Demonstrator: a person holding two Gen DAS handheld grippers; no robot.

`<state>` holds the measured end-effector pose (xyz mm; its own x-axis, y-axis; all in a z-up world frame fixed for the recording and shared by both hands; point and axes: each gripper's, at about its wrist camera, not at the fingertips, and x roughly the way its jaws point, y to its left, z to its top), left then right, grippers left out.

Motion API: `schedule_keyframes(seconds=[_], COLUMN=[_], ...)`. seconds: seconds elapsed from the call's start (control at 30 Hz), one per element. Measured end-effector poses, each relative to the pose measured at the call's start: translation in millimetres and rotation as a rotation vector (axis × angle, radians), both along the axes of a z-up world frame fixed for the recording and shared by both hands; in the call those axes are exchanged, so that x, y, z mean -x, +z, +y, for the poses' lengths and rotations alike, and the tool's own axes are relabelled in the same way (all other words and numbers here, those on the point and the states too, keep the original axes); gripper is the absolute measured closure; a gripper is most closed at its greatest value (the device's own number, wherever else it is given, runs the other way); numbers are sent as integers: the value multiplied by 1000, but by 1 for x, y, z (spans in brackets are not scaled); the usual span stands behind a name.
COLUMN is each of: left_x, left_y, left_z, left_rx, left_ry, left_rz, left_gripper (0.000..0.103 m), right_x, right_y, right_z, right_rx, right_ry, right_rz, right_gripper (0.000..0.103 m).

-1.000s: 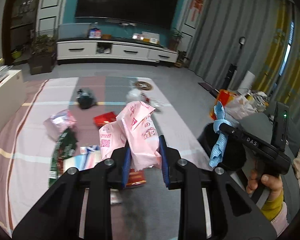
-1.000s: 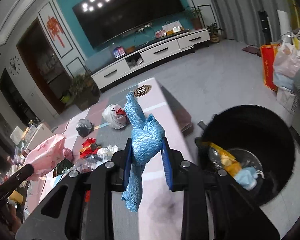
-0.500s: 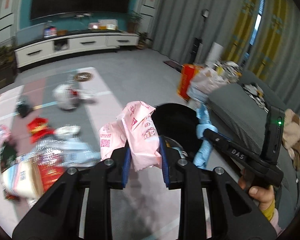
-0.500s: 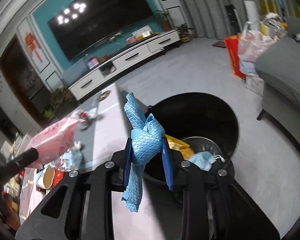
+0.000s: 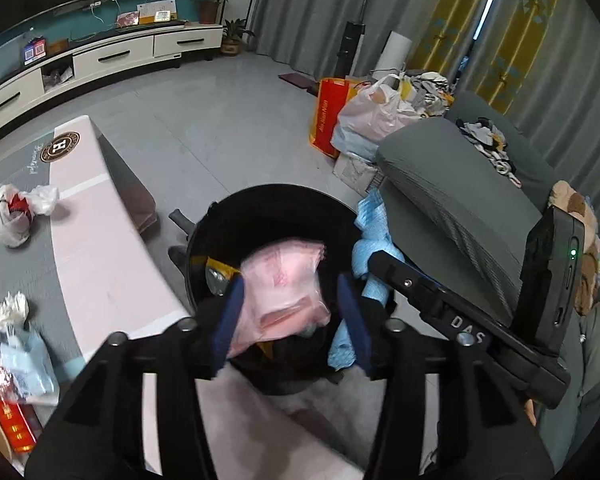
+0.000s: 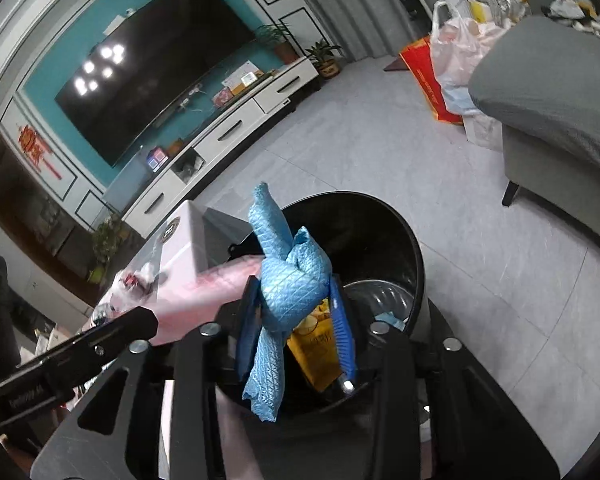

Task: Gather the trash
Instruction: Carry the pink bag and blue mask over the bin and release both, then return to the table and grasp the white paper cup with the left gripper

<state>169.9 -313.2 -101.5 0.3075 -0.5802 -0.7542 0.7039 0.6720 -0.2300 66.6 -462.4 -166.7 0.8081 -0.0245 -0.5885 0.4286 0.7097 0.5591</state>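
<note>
**Both grippers over the black bin**

My left gripper [image 5: 290,312] is over the mouth of the black trash bin [image 5: 236,220]; its blue fingers [image 5: 229,320] stand spread, and the pink plastic package [image 5: 286,284] sits blurred between them, clear of the right finger; whether the left finger touches it I cannot tell; below and behind it is the dark inside of the bin.

My right gripper [image 6: 296,320] is over the near rim of the same bin; it pinches a knotted blue quilted cloth [image 6: 290,284], whose knot bulges above the fingers and whose loose tail hangs down on the near side; in the left wrist view that cloth shows just right of the bin, at the tip of the right gripper.

Inside the bin lie a yellow snack packet [image 6: 314,344] and a metal bowl [image 6: 380,296]; a bit of pale blue shows beside the bowl.

To the left is the low table [image 5: 92,248] with its pink and grey cover; on it, towards the far end, a knotted white plastic bag [image 5: 14,216]; at the near left edge, a crumpled white tissue [image 5: 10,308] and a heap of wrappers [image 5: 12,372].

To the right stands a grey sofa [image 5: 452,184]; beyond it, on the floor, a red shopping bag [image 5: 328,116].
</note>
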Motion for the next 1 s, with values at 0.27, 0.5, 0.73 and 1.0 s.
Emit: schedule_keyframes(seconds=[0.27, 0.5, 0.73, 1.0], left_x=[-2, 17, 55, 93], left_y=[-4, -6, 10, 22], left_z=[29, 85, 173, 282], left_rx=[9, 15, 32, -25], left_ry=[50, 130, 249, 473], left_rz=[20, 59, 13, -87], left_gripper=[31, 21, 15, 13], right_x=[9, 23, 25, 18], right_y=[-5, 4, 22, 44], right_z=[-2, 25, 73, 137], right_rx=[-38, -22, 35, 109], right_ry=[-14, 52, 169, 335], right_rz=[9, 18, 41, 54], right_gripper=[48, 44, 43, 43])
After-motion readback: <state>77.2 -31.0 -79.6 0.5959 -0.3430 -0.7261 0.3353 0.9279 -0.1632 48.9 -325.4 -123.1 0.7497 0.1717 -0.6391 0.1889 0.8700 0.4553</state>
